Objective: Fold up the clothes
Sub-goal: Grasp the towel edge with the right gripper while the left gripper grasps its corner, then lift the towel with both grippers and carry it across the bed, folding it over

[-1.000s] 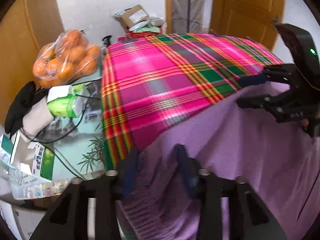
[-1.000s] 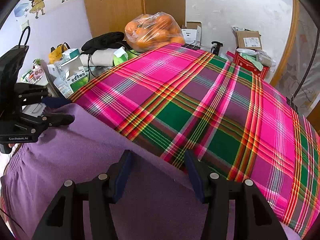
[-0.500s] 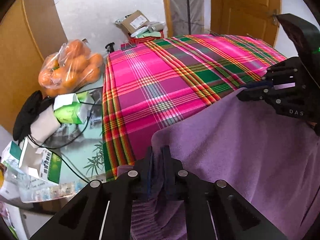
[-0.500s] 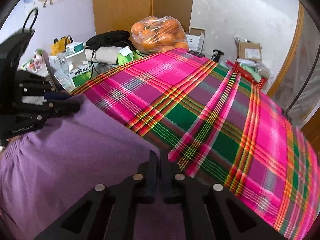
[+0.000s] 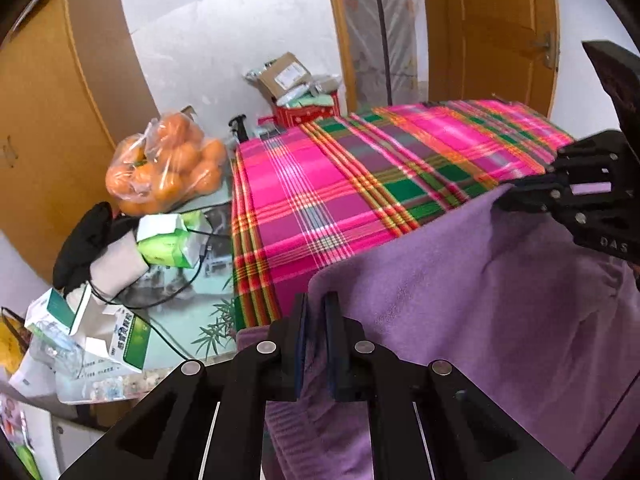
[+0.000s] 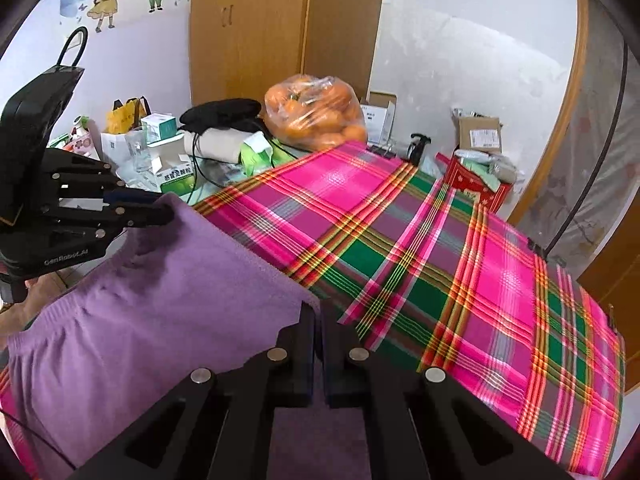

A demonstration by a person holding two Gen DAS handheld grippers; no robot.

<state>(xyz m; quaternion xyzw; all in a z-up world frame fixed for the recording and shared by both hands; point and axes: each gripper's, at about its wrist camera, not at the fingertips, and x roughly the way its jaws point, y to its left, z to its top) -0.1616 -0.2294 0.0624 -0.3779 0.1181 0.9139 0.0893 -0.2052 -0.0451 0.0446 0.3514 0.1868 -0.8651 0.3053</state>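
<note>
I am holding the far edge of the purple sweater (image 5: pixel 480 300) at both corners, so I judge I am in the first fold of the job — corners taken, the flap not yet carried over; the left gripper (image 5: pixel 316 312) is showing its fingers drawn together on the knit, with a thin strip of purple passing between the pads, and the right gripper (image 6: pixel 319 320) is doing the same at the opposite corner, its fingers pressed together on the cloth edge. In each wrist view the other tool is appearing side-on, its tips closed on its own corner.

The sweater is lying on the plaid cloth (image 6: pixel 440 264) that is covering the counter; the held edge is running between the two grippers and looking raised a little off the plaid, while the rest of the garment is spreading back towards me, its ribbed hem (image 6: pixel 52 320) sitting at the near left in the right wrist view. The bag of oranges (image 5: pixel 164 164), cartons and a black cable are crowding the side surface just beside the left corner.

The next move, as I am reading it, is calling for both hands travelling together — same height, same pace — to bring the held edge over the body of the sweater; uneven travel would be skewing the fold, and a slack grip could be letting the thin knit slide out.
</note>
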